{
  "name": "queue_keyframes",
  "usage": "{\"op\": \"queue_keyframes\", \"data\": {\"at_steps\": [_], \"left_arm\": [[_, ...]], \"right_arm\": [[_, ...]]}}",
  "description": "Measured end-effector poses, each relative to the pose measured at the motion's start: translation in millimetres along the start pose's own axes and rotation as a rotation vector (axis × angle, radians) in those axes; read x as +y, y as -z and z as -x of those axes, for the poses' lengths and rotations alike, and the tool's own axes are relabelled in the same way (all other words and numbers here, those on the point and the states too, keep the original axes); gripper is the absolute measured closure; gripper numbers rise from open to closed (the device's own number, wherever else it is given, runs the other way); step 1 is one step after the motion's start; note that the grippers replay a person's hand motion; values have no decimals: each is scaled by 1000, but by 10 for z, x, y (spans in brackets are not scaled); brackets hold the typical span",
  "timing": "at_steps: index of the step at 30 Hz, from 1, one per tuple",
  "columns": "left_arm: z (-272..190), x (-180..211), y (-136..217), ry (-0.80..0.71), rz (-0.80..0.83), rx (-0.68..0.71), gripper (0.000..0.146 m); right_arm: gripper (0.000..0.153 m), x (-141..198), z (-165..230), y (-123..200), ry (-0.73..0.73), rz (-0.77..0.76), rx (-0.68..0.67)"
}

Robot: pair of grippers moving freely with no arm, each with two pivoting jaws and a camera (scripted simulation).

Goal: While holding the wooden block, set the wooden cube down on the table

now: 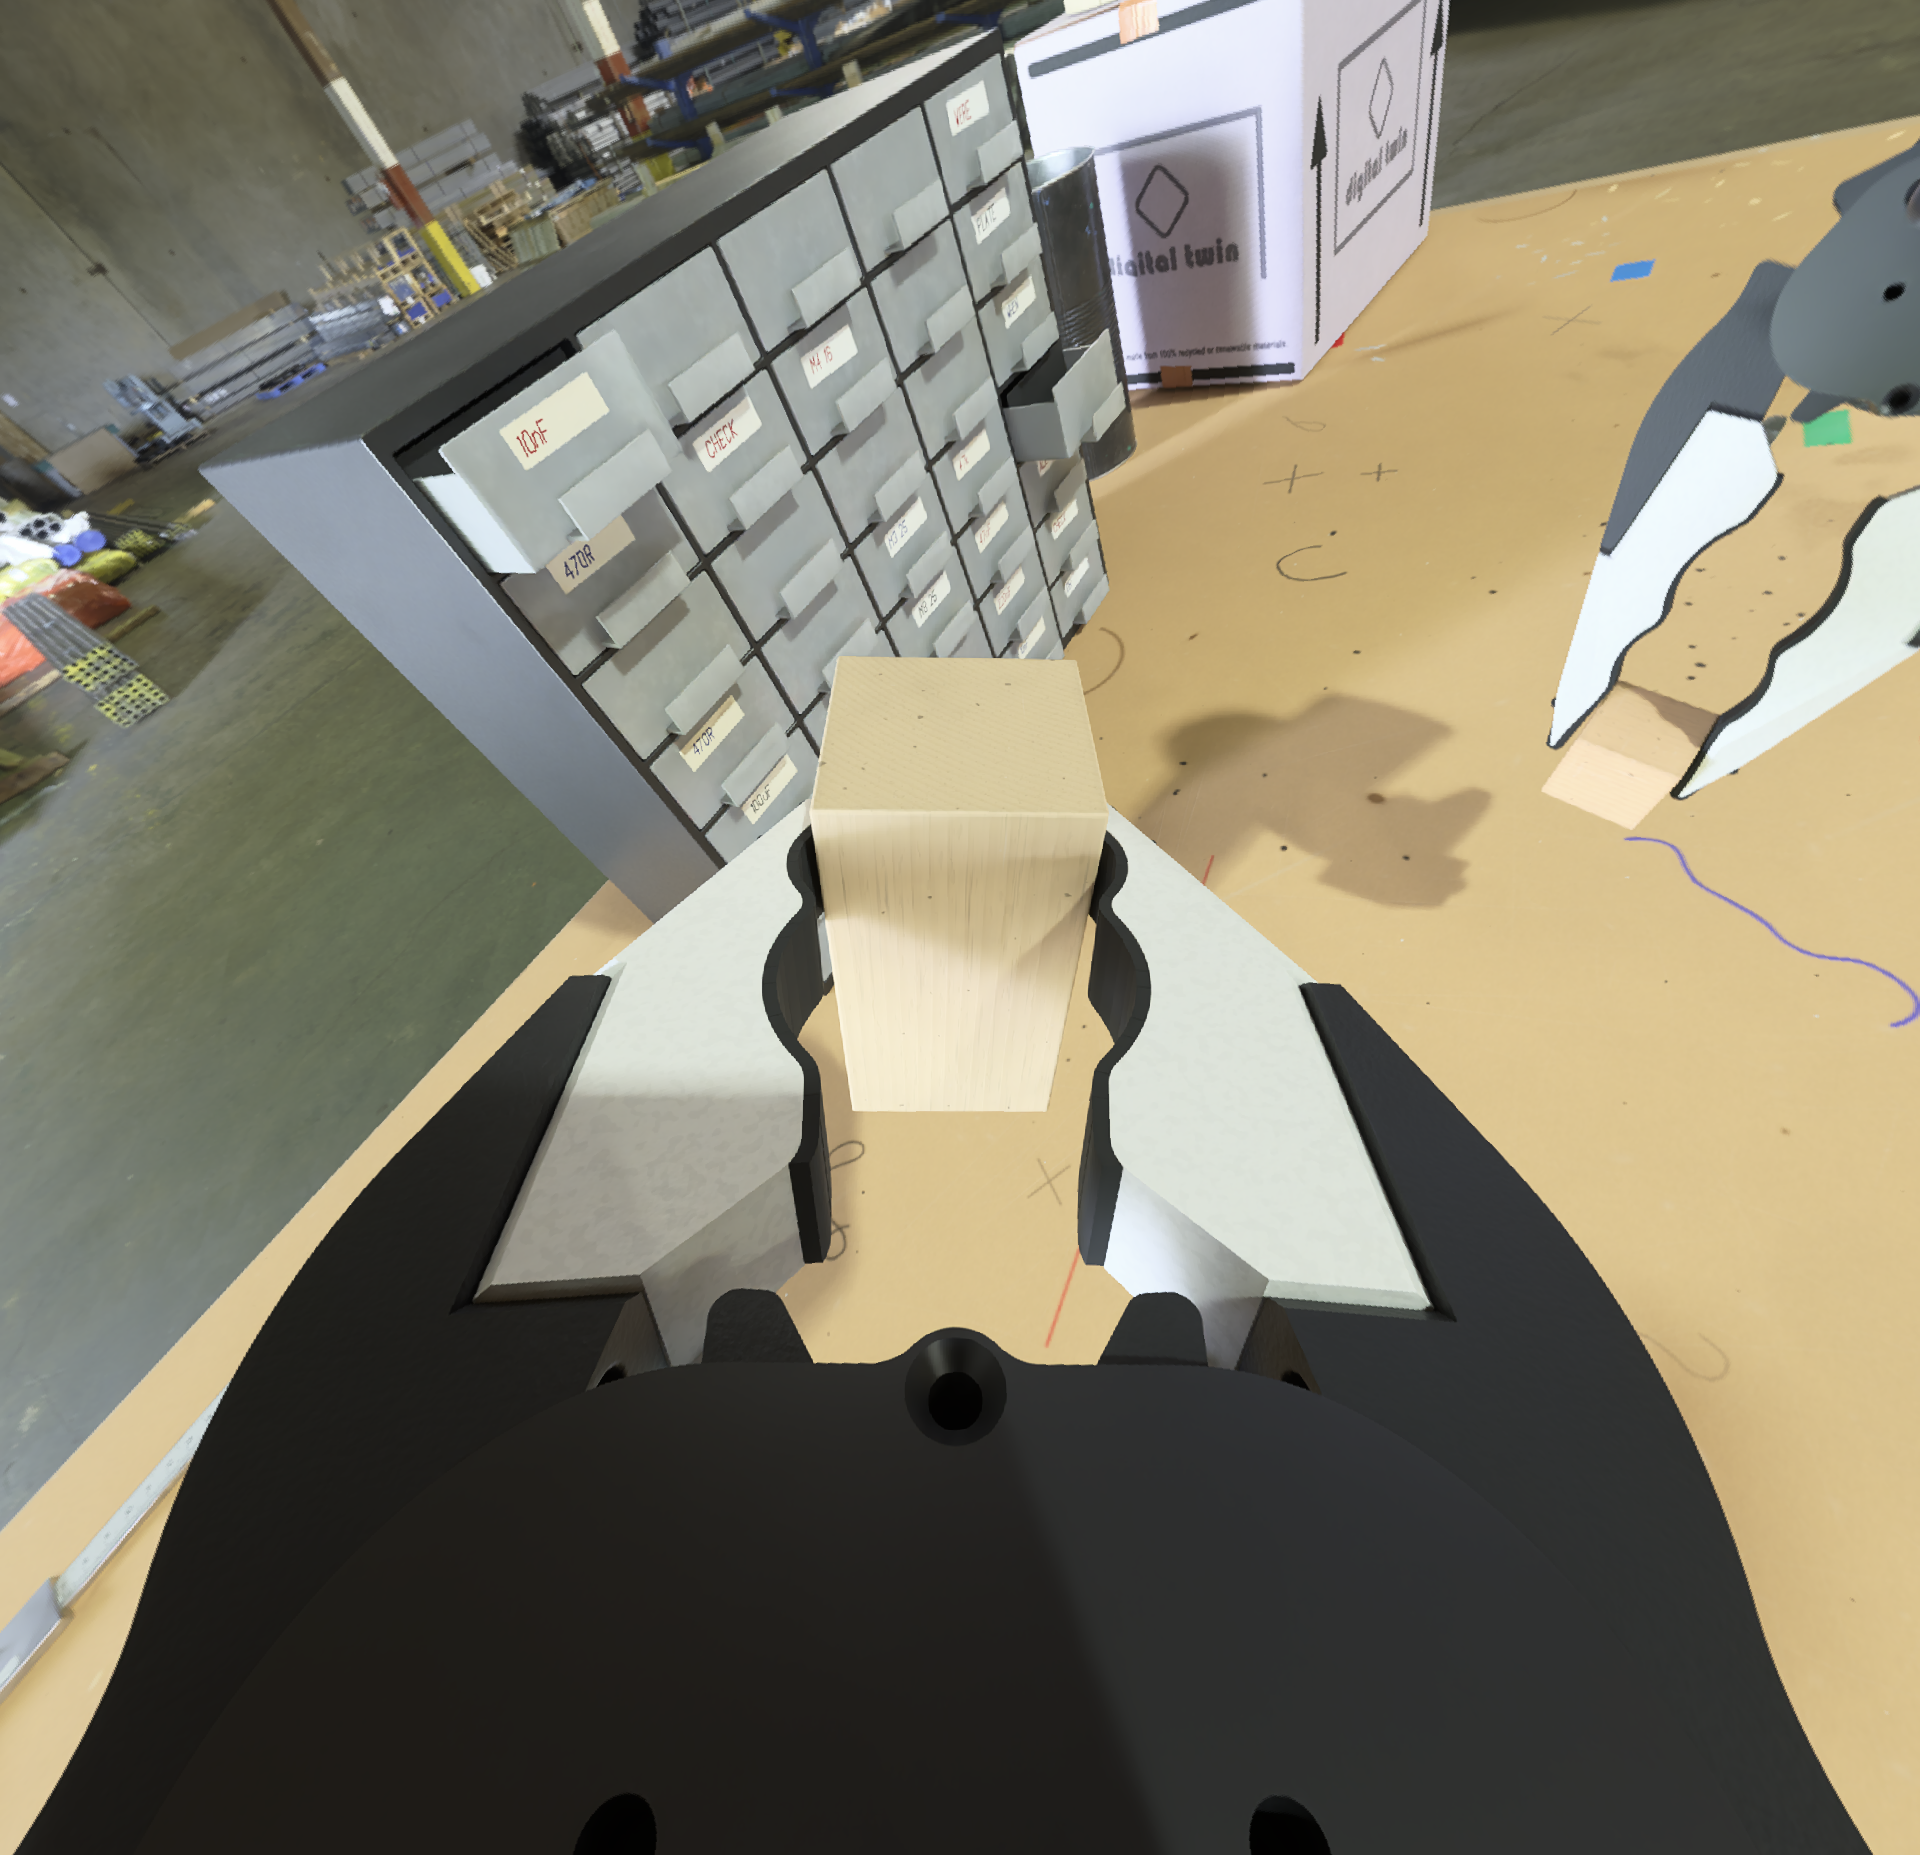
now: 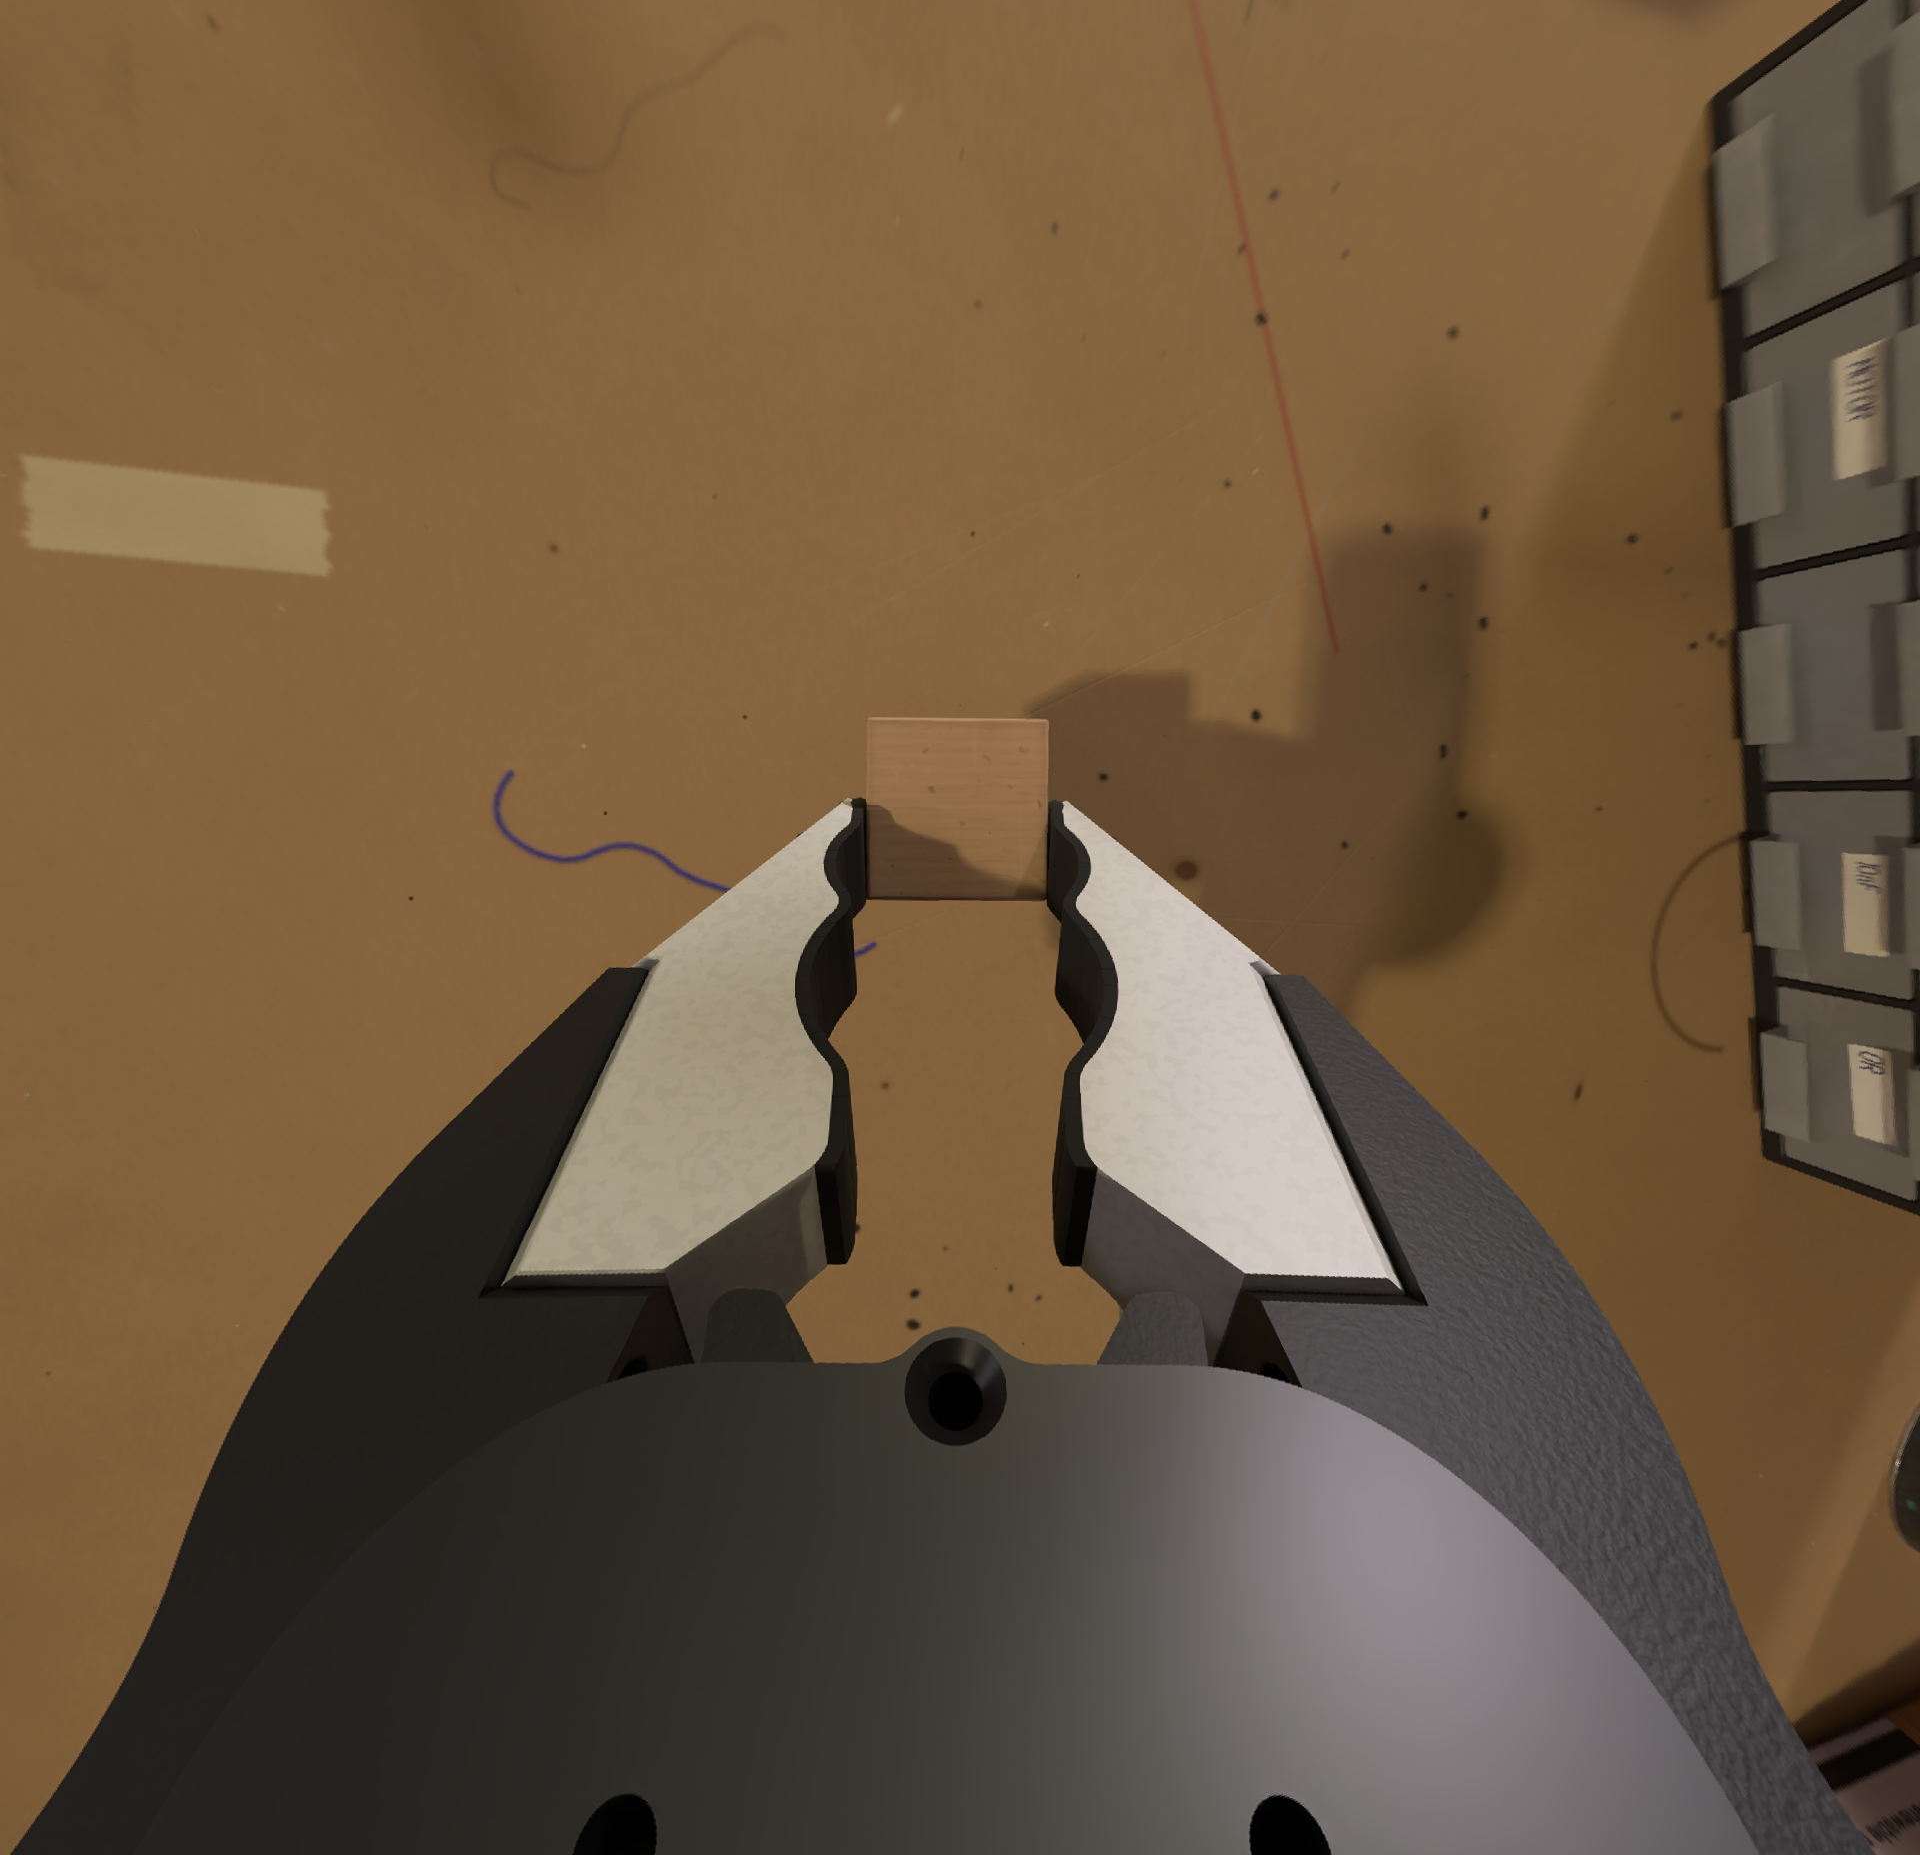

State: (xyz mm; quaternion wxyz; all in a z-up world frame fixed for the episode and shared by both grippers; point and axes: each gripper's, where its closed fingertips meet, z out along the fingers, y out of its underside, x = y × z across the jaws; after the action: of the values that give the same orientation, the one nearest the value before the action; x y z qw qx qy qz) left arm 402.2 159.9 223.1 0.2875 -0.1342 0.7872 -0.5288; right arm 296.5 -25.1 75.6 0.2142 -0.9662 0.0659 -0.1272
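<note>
My left gripper (image 1: 956, 849) is shut on a tall pale wooden block (image 1: 956, 932) and holds it upright above the brown table (image 1: 1507, 1234). My right gripper (image 2: 956, 818) points straight down, with its fingertips against both sides of a small tan wooden cube (image 2: 956, 777). In the left wrist view the right gripper (image 1: 1621, 766) is at the far right, and the cube (image 1: 1605, 782) sits low at the table surface. I cannot tell whether the cube touches the table.
A grey drawer cabinet (image 1: 779, 455) stands just beyond the block and shows at the right edge of the right wrist view (image 2: 1829, 662). A white cardboard box (image 1: 1226, 164) and a metal can (image 1: 1070, 247) stand behind it. The table's edge (image 1: 312, 1234) runs on the left.
</note>
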Motion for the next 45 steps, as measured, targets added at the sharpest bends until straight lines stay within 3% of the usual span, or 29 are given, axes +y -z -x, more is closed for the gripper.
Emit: {"op": "queue_keyframes", "data": {"at_steps": [9, 15, 45], "left_arm": [[-32, 25, -48, -34, 29, 3, 97], [-18, -11, -8, -34, 5, -2, 97], [-5, 11, -29, -53, 18, -3, 97]], "right_arm": [[118, -29, 23, -427, 147, 102, -86], [119, -55, 53, -573, 126, -8, -147], [119, -93, 81, -722, 111, -97, -244]]}}
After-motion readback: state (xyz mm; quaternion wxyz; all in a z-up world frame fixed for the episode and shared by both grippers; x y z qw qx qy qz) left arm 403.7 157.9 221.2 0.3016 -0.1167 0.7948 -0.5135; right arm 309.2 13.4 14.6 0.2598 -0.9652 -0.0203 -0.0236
